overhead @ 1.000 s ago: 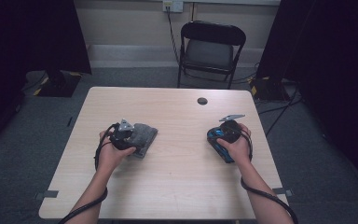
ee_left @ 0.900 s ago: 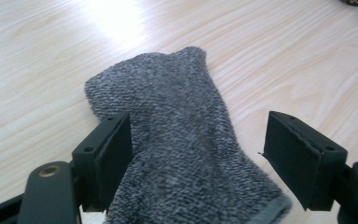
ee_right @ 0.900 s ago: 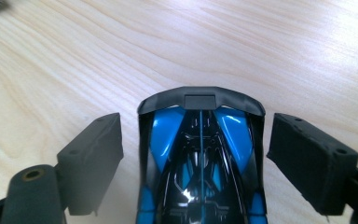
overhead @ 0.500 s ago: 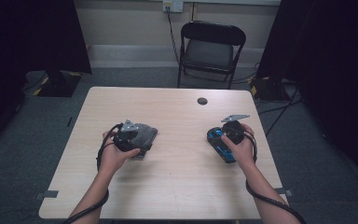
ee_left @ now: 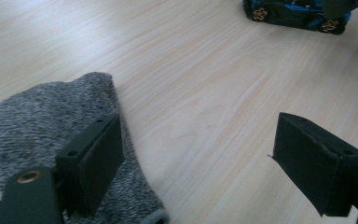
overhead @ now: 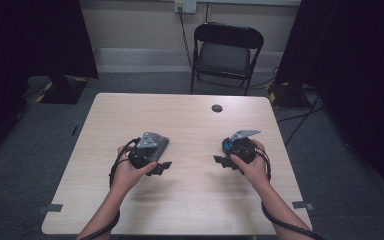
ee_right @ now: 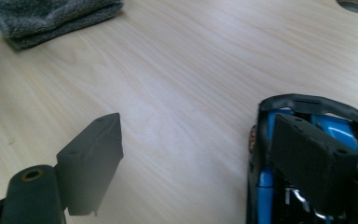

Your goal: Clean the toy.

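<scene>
A grey knitted cloth lies on the table's left half, partly under my left gripper. In the left gripper view the cloth sits beneath the left jaw while the other jaw hangs over bare wood. The left gripper is open; its jaws have just been opening, with nothing between them. A blue toy car rests under my right hand. In the right gripper view the open right gripper has one jaw over the car. The car also shows far off in the left gripper view.
The light wooden table has a round cable hole near its far edge, also seen as the hole past the car. A black folding chair stands behind the table. Dark curtains hang on both sides.
My left hand has slid to the right over the cloth. My right hand has drawn back a little and turned its jaws toward the left, off the car's top.
</scene>
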`<state>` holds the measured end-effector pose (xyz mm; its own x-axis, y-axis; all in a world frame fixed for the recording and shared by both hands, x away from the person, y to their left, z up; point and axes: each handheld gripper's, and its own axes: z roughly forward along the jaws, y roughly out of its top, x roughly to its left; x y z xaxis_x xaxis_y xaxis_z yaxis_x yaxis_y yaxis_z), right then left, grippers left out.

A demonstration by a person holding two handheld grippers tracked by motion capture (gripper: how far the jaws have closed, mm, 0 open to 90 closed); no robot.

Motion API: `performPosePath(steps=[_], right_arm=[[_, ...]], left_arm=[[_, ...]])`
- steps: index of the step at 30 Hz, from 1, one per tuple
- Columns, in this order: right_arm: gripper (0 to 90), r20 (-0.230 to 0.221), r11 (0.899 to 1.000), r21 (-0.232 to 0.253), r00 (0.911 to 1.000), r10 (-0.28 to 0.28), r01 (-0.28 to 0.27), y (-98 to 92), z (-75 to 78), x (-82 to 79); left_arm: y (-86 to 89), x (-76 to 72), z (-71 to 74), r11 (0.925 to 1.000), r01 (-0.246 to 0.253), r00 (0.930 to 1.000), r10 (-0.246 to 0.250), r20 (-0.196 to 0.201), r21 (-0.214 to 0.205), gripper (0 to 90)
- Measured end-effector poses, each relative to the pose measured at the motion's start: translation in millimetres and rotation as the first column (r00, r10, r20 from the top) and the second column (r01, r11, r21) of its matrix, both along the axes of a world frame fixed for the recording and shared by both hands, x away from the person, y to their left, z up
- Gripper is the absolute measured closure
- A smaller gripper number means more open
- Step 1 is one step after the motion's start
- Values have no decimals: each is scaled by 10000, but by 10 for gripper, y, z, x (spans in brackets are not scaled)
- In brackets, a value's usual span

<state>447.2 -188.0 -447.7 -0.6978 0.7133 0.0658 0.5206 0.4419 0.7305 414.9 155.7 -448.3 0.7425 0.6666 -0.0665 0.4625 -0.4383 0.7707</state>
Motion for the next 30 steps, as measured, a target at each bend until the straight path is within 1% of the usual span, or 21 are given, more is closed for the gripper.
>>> performPosePath(steps=[2,3,5,6,8,9,10,11,12,13,14,16,18,20,21,23,24,27,30], right_arm=[[166,-63,9999,66,9999,123,-123,27,-16,-29],[165,-74,9998,68,9998,199,-198,39,-24,-43],[166,-54,9994,-68,9994,348,-348,65,-43,-73],[166,-41,9992,-82,9992,395,-396,72,-48,-83],[166,-100,9988,21,9988,486,-486,92,-63,-116],[166,-95,9986,34,9985,536,-536,100,-66,-129],[166,-77,9983,35,9983,581,-580,110,-70,-147],[166,-73,9979,74,9979,640,-639,120,-75,-162],[165,-86,9976,117,9976,688,-687,130,-78,-178],[165,-89,9971,126,9972,747,-745,139,-82,-194],[165,-76,9968,113,9968,790,-789,148,-86,-209],[165,-78,9958,62,9958,911,-911,165,-100,-242],[164,-113,9949,78,9949,1004,-1003,179,-123,-277],[165,-159,9938,64,9937,1113,-1112,198,-150,-314],[165,-162,9929,-14,9928,1187,-1187,210,-162,-333],[165,-149,9911,-176,9912,1316,-1318,234,-188,-372],[165,-168,9904,-144,9904,1375,-1378,244,-204,-392],[165,-284,9879,-27,9875,1550,-1552,272,-256,-456],[164,-272,9834,-168,9832,1804,-1809,311,-302,-523]], left_arm=[[-25,-27,-9,9999,100,9999,-100,76,71,158],[-37,-39,-18,9997,252,9997,-252,34,68,158],[-70,-72,-42,9996,285,9996,-285,14,-2,159],[-82,-88,-54,9989,457,9990,-457,-18,60,159],[-110,-118,-79,9987,511,9987,-511,-72,-25,159],[-122,-131,-91,9982,603,9982,-603,-27,53,159],[-146,-152,-110,9982,597,9982,-597,-113,-41,158],[-160,-167,-122,9976,689,9974,-689,-192,-10,159],[-174,-184,-134,9971,756,9970,-756,-189,11,159],[-190,-199,-144,9962,856,9962,-854,-149,139,159],[-215,-222,-159,9957,924,9955,-922,-231,69,159],[-246,-256,-175,9934,1125,9935,-1121,-181,204,159],[-282,-291,-205,9921,1250,9920,-1247,-217,117,159],[-312,-319,-237,9898,1411,9899,-1406,-194,217,160],[-327,-334,-254,9887,1484,9887,-1478,-239,232,161],[-351,-365,-281,9864,1627,9866,-1624,-179,214,163],[-363,-379,-294,9862,1649,9861,-1646,-220,141,164],[-387,-417,-328,9835,1797,9835,-1793,-240,187,164],[-408,-455,-354,9813,1919,9811,-1913,-276,176,164]])
